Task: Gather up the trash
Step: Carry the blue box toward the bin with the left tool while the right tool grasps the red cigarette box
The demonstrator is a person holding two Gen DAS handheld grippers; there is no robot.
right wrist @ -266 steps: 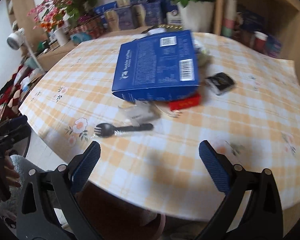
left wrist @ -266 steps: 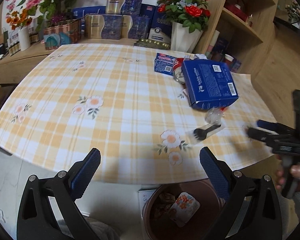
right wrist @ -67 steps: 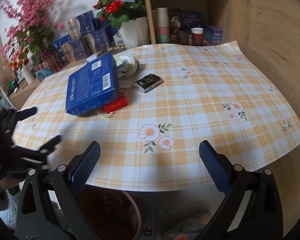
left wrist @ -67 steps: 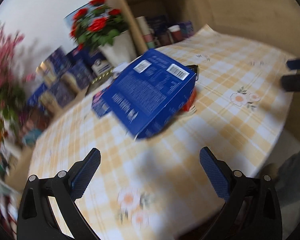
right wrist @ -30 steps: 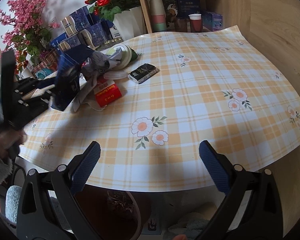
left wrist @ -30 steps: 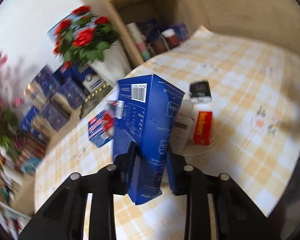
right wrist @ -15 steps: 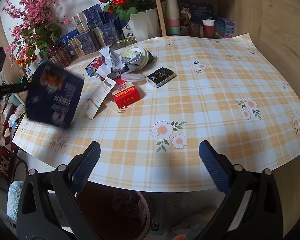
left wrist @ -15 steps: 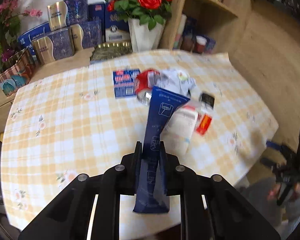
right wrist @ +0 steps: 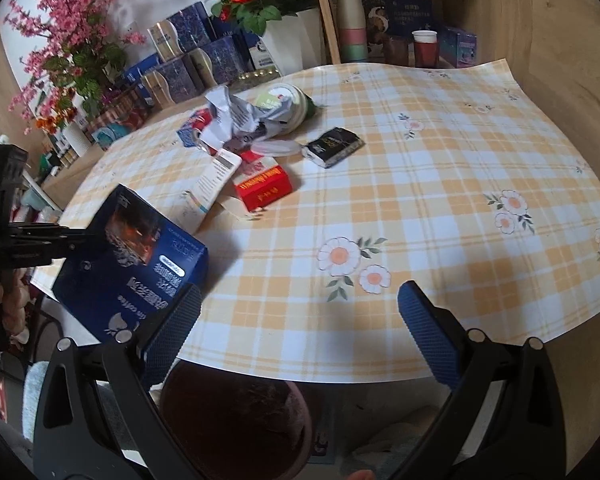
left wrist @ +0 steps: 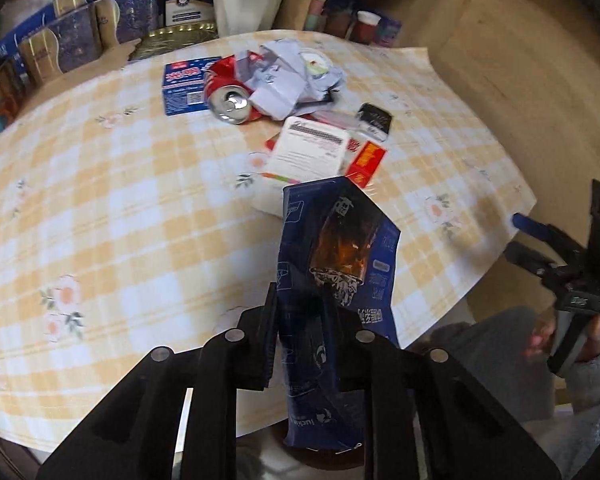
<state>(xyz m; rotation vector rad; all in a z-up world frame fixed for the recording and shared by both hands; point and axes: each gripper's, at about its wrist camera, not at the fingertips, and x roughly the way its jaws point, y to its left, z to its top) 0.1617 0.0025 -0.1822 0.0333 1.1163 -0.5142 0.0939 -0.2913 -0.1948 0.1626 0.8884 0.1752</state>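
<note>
**Q.** Where is the item in hand, and how is it gripped?

**A.** The left gripper [left wrist: 306, 320] is clamped on the blue carton [left wrist: 332, 248], low centre in the left wrist view, with its jaws closed across one narrow edge. In the right wrist view the carton [right wrist: 132, 264] hangs at the lower left, off the near edge of the table [right wrist: 440, 184] and just left of the brown bin [right wrist: 236, 424] at bottom centre.

**Q.** How is the carton likely to handle?

**A.** It appears to be thin cardboard, probably empty: light, fairly stiff, and liable to crush or swing when pinched at one edge. A hold nearer its middle would probably steady it.

**Q.** And the other tool?

**A.** The right gripper [right wrist: 300, 336] has its tongs wide apart and holds nothing; it hovers over the near table edge.

**Q.** What remains?

**A.** Around upper centre of the left wrist view lie:
- a crushed can [left wrist: 230, 94], rigid but free to roll;
- crumpled paper [left wrist: 288, 80], soft;
- a small red box [left wrist: 366, 162];
- a black packet [left wrist: 375, 118].

The small boxes are best taken across their short sides.
</note>
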